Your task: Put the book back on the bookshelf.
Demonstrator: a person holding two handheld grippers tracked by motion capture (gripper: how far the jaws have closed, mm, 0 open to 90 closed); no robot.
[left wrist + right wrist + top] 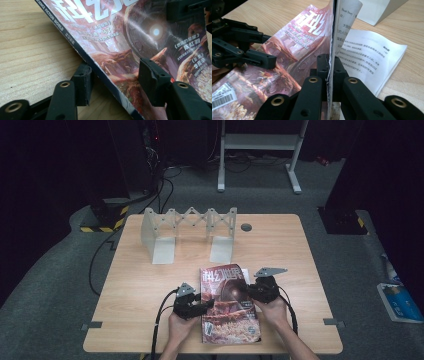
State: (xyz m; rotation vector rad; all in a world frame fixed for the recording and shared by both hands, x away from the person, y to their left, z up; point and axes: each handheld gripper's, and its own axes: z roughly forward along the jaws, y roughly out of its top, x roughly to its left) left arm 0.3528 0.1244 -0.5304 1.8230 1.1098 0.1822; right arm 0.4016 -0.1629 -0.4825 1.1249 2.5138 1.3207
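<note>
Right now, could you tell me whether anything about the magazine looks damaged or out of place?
Yes. The right gripper is shut on the magazine's front cover edge, lifting it upright off the pages. That pinched edge looks frayed and whitish. The left gripper straddles the spine, jaws open.

Magazine in left gripper view: title cut by top edge, lower cover cut by bottom edge. Small print on cover too small to read.

Right gripper view: gripped cover stands edge-on, hides part of printed page behind it. Text on page too blurred to read.

High view: person's forearms cut by bottom edge. Blue object on floor at right, too small to identify. Background beyond surface too dark to tell.
</note>
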